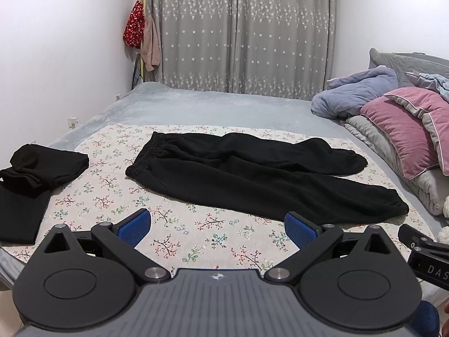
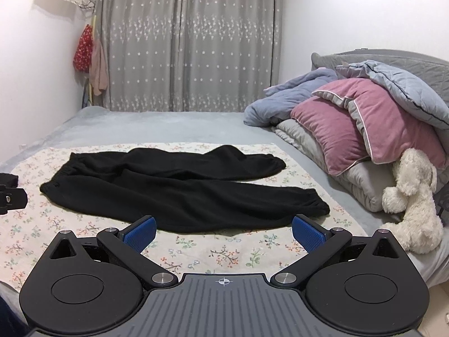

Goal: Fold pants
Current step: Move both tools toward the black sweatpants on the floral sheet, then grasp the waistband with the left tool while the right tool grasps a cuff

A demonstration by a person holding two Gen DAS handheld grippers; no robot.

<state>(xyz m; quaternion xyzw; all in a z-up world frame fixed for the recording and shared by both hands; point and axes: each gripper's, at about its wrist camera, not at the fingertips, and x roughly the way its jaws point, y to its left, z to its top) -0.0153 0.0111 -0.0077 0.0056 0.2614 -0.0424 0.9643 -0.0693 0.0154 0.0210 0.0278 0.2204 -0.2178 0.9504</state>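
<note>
While my left gripper (image 1: 217, 229) hovers level above the near edge of the floral sheet (image 1: 196, 241), its blue pads (image 1: 133, 226) stand wide apart with nothing between them. Ahead of it the black pants (image 1: 252, 179) lie spread flat on that sheet, waistband to the left, both legs running right, apart from my fingers. A pile of dark clothes (image 1: 36, 177) sits at the far left, and my other gripper's tip shows at the right edge. From my right gripper (image 2: 223, 231), also held low and level, fingers splayed wide and empty, the pants (image 2: 174, 193) lie just beyond the pads (image 2: 307, 231); pillows (image 2: 350, 118) and a white plush toy (image 2: 412, 196) crowd the right.
</note>
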